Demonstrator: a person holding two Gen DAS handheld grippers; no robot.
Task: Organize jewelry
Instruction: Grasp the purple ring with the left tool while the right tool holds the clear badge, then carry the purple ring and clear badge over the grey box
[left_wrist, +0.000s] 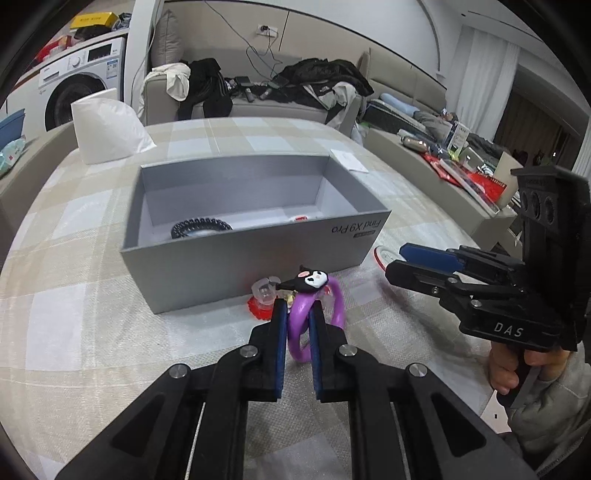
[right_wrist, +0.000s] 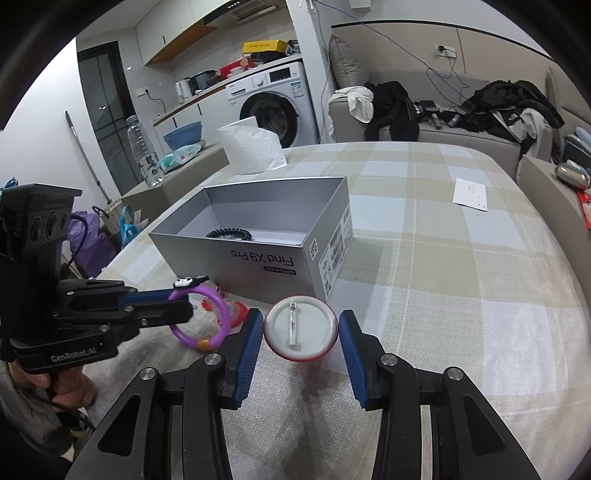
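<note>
Pinching the purple bracelet (left_wrist: 301, 314), the left tongs (left_wrist: 295, 314) grip; right tongs (right_wrist: 301, 332) (spread) flank the badge (right_wrist: 301, 328), box (right_wrist: 258, 258) at twelve o'clock.

purple bracelet (left_wrist: 301, 314) upright, pin badge (right_wrist: 301, 328) face-down before grey box (left_wrist: 236, 258).

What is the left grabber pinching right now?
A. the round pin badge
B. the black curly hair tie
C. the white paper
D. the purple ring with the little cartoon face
D: the left gripper has its blue pads closed on the purple ring, while the pin badge lies untouched between the open right gripper fingers.
</note>
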